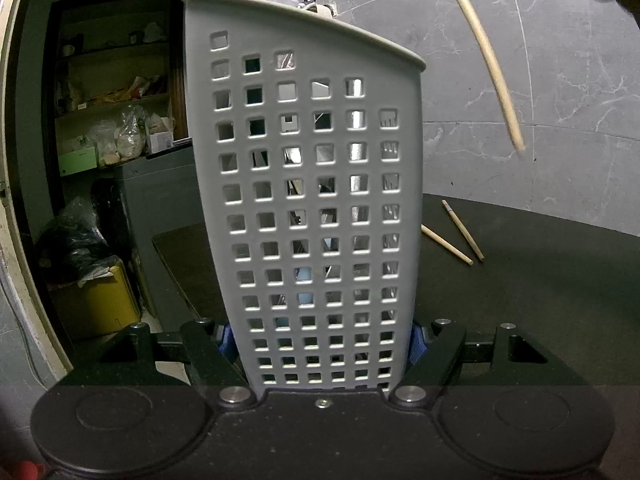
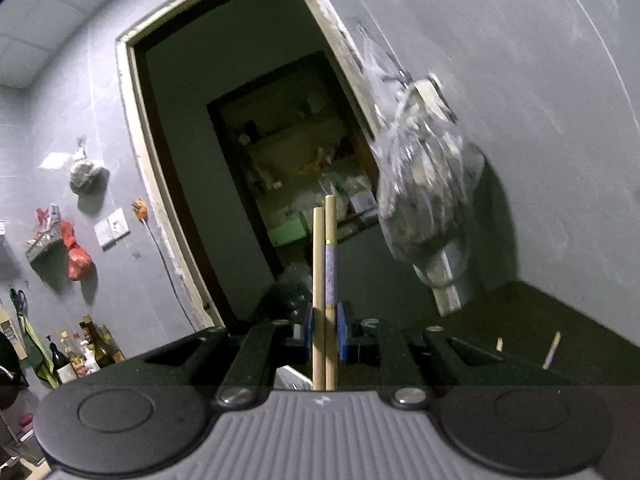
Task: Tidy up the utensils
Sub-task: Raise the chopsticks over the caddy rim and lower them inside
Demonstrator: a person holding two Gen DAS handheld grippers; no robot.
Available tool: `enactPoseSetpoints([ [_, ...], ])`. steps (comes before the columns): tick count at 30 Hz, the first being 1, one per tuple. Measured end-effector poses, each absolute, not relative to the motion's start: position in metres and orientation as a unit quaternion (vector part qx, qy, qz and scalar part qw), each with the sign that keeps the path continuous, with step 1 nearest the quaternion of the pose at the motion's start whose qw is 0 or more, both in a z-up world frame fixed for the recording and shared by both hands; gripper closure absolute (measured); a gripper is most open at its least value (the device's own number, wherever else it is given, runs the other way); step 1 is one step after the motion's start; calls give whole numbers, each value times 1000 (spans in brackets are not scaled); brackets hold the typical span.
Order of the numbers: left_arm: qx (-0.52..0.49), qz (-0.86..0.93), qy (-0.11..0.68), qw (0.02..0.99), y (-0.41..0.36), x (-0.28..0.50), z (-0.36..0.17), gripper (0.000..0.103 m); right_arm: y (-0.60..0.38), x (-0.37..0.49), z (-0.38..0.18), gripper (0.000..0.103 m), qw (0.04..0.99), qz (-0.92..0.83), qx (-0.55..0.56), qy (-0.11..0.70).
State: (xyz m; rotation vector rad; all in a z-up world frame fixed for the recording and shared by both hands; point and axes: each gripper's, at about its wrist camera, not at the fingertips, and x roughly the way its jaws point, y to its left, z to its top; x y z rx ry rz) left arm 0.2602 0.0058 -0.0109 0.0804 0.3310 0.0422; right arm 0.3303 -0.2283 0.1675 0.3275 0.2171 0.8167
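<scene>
A tall grey perforated utensil holder (image 1: 312, 184) fills the left wrist view, with several utensils dimly visible through its holes. My left gripper (image 1: 320, 340) is shut on its lower sides, blue pads (image 1: 225, 339) pressing on it. My right gripper (image 2: 325, 332) is shut on two wooden chopsticks (image 2: 325, 272) that stick straight out ahead, one with a purple patterned band. In the left wrist view a held chopstick (image 1: 486, 56) hangs in the air at the upper right of the holder. Two more chopsticks (image 1: 446, 245) lie on the dark table (image 1: 540, 280) to the right of the holder.
A grey marble-pattern wall (image 1: 560, 80) stands behind the table. Beyond an open doorway (image 2: 240, 140) are cluttered shelves (image 1: 116, 100) and a yellow box (image 1: 100, 304) on the floor. A filled plastic bag (image 2: 424, 184) hangs on the wall. Bottles (image 2: 80, 352) stand low at the left.
</scene>
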Motion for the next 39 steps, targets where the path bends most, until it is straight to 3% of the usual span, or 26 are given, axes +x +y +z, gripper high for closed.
enactPoseSetpoints([
  [12, 40, 21, 164, 985, 5, 260, -11, 27, -184, 327, 216, 89, 881, 444, 159, 20],
  [39, 41, 21, 165, 985, 5, 260, -11, 27, -163, 322, 151, 89, 874, 455, 150, 79],
])
